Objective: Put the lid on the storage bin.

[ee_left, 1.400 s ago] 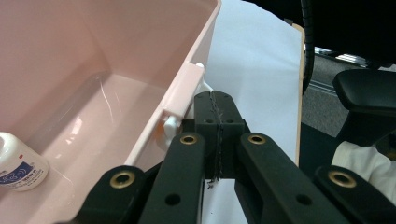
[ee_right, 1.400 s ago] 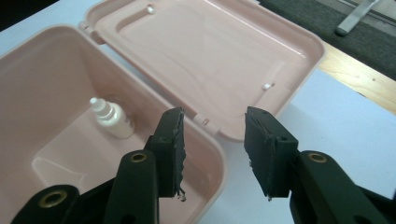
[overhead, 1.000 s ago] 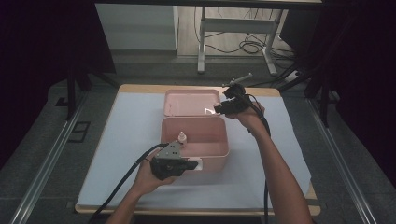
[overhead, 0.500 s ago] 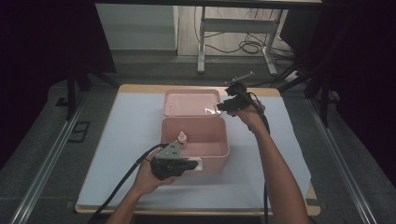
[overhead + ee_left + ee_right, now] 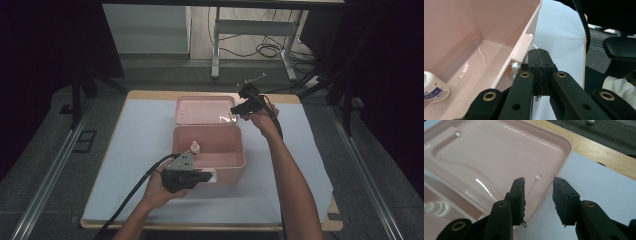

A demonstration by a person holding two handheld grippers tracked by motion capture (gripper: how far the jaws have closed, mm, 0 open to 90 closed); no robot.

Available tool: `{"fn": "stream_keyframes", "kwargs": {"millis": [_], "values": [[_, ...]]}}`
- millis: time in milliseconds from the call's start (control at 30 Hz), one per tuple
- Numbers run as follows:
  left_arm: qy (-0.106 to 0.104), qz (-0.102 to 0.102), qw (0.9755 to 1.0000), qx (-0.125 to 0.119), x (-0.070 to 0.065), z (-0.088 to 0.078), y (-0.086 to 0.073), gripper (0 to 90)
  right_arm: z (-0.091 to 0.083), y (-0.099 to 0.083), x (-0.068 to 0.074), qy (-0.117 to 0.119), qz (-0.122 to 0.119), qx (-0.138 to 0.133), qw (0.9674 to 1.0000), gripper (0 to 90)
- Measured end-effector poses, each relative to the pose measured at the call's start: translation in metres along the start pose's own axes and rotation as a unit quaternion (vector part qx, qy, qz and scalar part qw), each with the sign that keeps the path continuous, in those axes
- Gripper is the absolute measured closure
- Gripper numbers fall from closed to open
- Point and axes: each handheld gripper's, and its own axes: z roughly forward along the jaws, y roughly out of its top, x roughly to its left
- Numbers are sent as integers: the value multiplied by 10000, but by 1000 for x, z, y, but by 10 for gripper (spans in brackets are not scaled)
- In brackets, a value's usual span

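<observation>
R gripper (image 5: 539, 195) hovers over the near right corner of the pink lid (image 5: 499, 157), jaws part open w/ nothing between them, lid edge just below the tips. Lid lies flat on the white mat (image 5: 130, 150), touching the far side of the pink box (image 5: 208, 155). L gripper (image 5: 541, 66) has its jaws pressed together, empty, tips right beside the box's latch (image 5: 520, 53) on the outer wall. Small white bottle (image 5: 434, 87) stands inside the box, off to the L gripper's left.
</observation>
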Motion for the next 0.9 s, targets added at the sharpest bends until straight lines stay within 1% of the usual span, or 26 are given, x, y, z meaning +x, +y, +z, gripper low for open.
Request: {"fn": "stream_keyframes", "kwargs": {"millis": [133, 400, 500, 567, 667, 800, 900], "values": [[16, 8, 10000, -14, 0, 0, 0, 900, 10, 2, -5, -148, 94, 49, 9998, 621], [-13, 13, 10000, -24, 1, 0, -1, 900, 19, 9, -17, -246, 260, 79, 9993, 629], [10, 6, 10000, -22, 0, 0, -1, 900, 23, 12, -18, -310, 231, 113, 9992, 638], [25, 11, 10000, -20, -1, 0, -1, 900, 27, 13, -19, -381, 189, 203, 9989, 642], [-13, 7, 10000, -21, 1, 0, -1, 900, 30, 14, -22, -381, 236, 255, 9987, 645], [-45, 7, 10000, -32, 2, 0, -1, 900, 33, 16, -24, -400, 291, 225, 9985, 648], [-40, 19, 10000, -25, 1, 0, -1, 900, 36, 16, -25, -360, 354, 239, 9984, 654]]}}
